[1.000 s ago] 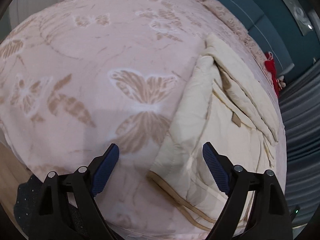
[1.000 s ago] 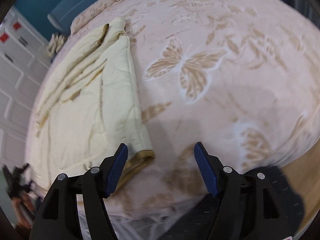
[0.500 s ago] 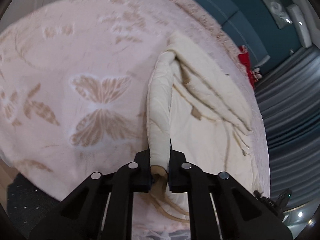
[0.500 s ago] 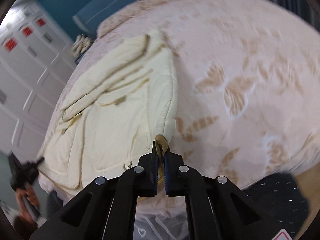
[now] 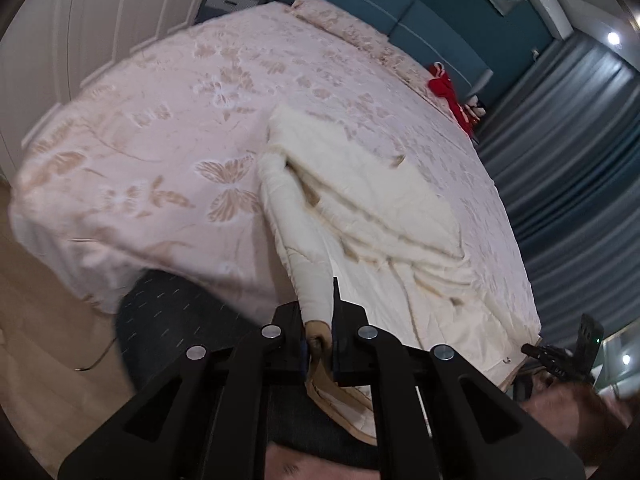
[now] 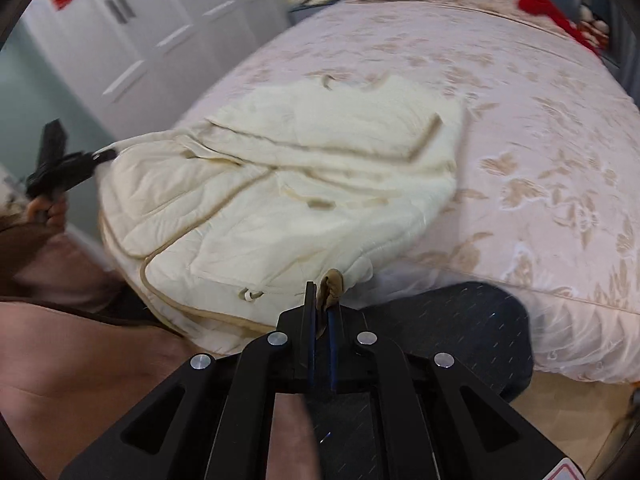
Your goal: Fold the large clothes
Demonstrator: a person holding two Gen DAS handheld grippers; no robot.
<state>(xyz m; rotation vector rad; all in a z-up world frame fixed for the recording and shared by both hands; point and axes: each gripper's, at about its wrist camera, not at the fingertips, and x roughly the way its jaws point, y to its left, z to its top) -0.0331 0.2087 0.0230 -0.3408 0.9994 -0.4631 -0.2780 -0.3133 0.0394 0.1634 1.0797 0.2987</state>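
Coat (image 6: 288, 184), cream and padded, lying at the bed's (image 6: 540, 128) near edge with sleeves already folded in, its two hem corners each pinched in a closed tool, left (image 5: 318, 320) and right (image 6: 322, 300); the lengthwise folds remain.

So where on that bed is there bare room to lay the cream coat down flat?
The widest bare stretch of the bedspread lies between the cream coat and the white wardrobe doors. Another runs from the coat toward the red item near the headboard. It is crowded at the near edge, where the left gripper and right gripper pinch the coat's hem.
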